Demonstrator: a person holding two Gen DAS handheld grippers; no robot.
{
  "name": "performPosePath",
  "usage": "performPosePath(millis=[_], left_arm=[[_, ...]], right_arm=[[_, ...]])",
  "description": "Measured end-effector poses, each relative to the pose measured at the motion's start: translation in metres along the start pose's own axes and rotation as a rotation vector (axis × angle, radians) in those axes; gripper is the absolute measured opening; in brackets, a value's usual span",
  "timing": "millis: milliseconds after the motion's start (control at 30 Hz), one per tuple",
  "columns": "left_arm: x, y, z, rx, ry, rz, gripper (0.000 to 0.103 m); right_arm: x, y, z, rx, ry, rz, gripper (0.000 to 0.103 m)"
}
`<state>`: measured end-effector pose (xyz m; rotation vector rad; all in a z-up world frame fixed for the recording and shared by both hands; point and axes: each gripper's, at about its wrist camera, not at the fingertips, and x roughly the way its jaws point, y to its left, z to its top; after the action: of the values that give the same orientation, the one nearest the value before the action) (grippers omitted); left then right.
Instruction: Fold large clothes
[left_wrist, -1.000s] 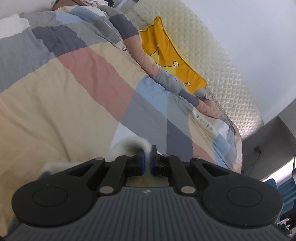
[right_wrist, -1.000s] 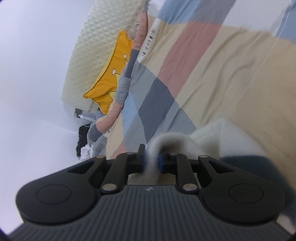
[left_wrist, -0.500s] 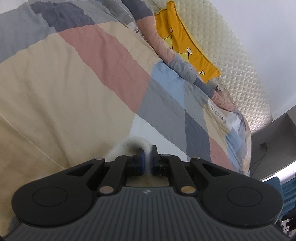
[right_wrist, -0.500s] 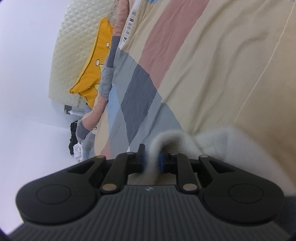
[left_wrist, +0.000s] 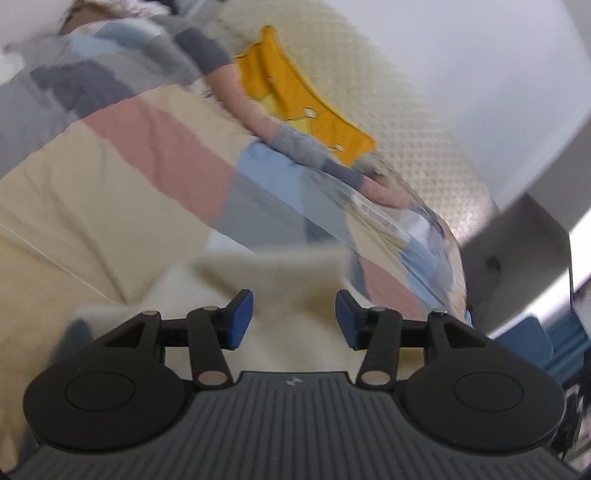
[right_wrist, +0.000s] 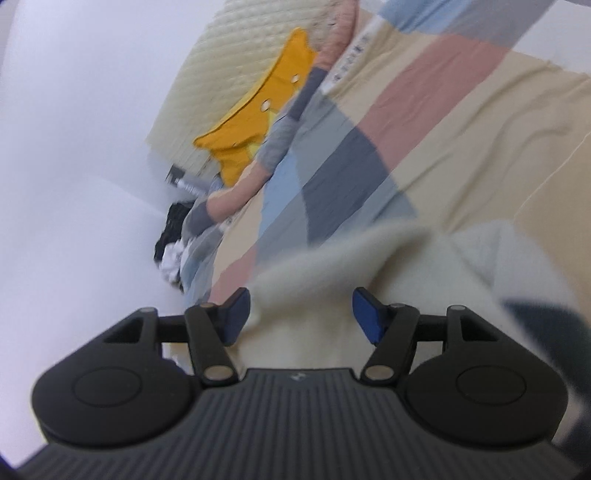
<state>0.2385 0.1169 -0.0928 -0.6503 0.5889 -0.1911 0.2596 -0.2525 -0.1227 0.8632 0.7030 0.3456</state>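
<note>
A cream fleece garment (left_wrist: 280, 273) lies on the patchwork bed cover, just ahead of and under my left gripper (left_wrist: 294, 318). The left jaws stand wide open, blue pads apart, holding nothing. In the right wrist view the same fleece (right_wrist: 332, 266) with a dark blue patch (right_wrist: 543, 321) at the right lies in front of my right gripper (right_wrist: 301, 315). The right jaws are also wide open and empty; the fleece edge is blurred between them.
The bed is covered by a checked duvet (left_wrist: 147, 155) in beige, pink, grey and blue. A yellow crown cushion (left_wrist: 295, 92) leans on a quilted cream headboard (left_wrist: 406, 122). A dark pile of clothes (right_wrist: 173, 236) lies by the white wall.
Both grippers were shut on the fleece edge; now both have opened and let it go. The fleece has dropped onto the duvet. Both views are motion-blurred.
</note>
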Motion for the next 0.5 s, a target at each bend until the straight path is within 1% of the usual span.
performPosePath(millis=[100,133,200,267,333,400,467,500], left_arm=[[-0.012,-0.026,-0.015,0.091,0.010,-0.035,0.056],[-0.013,-0.031,-0.019,0.106,0.014,-0.035,0.056],[-0.009,-0.035,-0.027,0.126,0.043,-0.004,0.056],[0.000,-0.031,-0.032,0.122,0.070,0.034,0.056],[0.011,-0.023,-0.036,0.109,0.112,0.081,0.056],[0.022,-0.014,-0.038,0.083,0.149,0.107,0.056],[0.027,-0.009,-0.038,0.066,0.153,0.115,0.055],[0.029,-0.008,-0.038,0.077,0.144,0.128,0.055]], right_arm=[[-0.006,0.016,-0.018,-0.060,0.018,0.010,0.063],[-0.007,0.022,-0.023,-0.083,0.029,0.015,0.063],[-0.007,0.033,-0.034,-0.125,0.042,0.008,0.061],[-0.004,0.039,-0.042,-0.158,0.048,-0.037,0.054],[0.003,0.042,-0.048,-0.203,0.053,-0.090,0.050],[0.011,0.047,-0.054,-0.267,0.067,-0.128,0.050],[0.018,0.051,-0.061,-0.318,0.086,-0.148,0.049],[0.023,0.056,-0.066,-0.355,0.087,-0.171,0.048]])
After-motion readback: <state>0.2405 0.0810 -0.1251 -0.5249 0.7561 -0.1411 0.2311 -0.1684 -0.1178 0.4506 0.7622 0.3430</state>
